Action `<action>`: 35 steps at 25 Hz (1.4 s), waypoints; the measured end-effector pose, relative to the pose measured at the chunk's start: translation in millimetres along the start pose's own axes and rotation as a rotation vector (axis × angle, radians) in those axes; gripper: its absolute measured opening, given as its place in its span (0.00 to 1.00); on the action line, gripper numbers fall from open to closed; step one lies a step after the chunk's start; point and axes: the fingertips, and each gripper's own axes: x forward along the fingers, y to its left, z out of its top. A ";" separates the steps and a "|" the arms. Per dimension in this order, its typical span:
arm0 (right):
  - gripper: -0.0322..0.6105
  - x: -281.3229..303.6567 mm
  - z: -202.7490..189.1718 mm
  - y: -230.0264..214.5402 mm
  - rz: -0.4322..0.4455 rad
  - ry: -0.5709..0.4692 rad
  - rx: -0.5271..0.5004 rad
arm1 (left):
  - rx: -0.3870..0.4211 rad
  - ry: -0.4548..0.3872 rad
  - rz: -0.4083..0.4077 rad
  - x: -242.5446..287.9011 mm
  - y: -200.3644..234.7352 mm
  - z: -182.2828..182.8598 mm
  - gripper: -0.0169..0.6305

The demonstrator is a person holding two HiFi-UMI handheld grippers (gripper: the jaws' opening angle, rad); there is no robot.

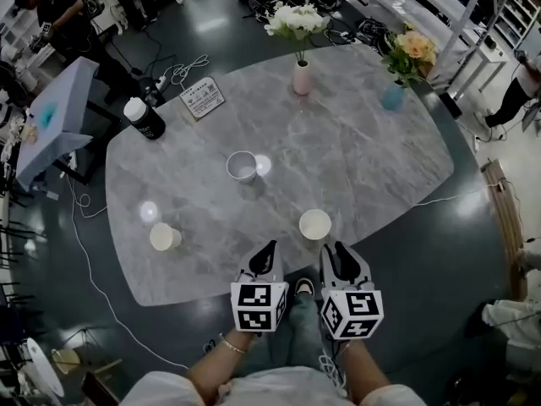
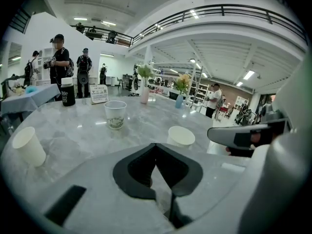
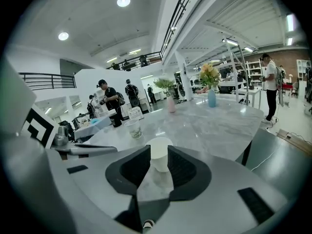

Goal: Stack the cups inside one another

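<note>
head view shows white cup (image 1: 314, 224) upright, mouth up, near right gripper (image 1: 334, 250).

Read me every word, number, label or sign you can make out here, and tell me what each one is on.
Nothing here is legible.
Sign card: printed lines, too small to read.
Black bottle: pale label marks, blurred.
Clear cup: faint printed band near its base, unreadable.
Marker cubes: black-and-white square patterns only, no words or numbers.
</note>
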 end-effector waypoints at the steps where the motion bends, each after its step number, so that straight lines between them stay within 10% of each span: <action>1: 0.16 2.4 -3.3 -0.4 0.002 0.007 0.001 | -0.001 0.004 0.000 1.6 0.1 -2.4 0.02; 35: 0.42 80.3 -51.1 -0.3 0.050 0.149 -0.097 | -0.044 0.091 0.018 37.7 27.2 -47.0 0.02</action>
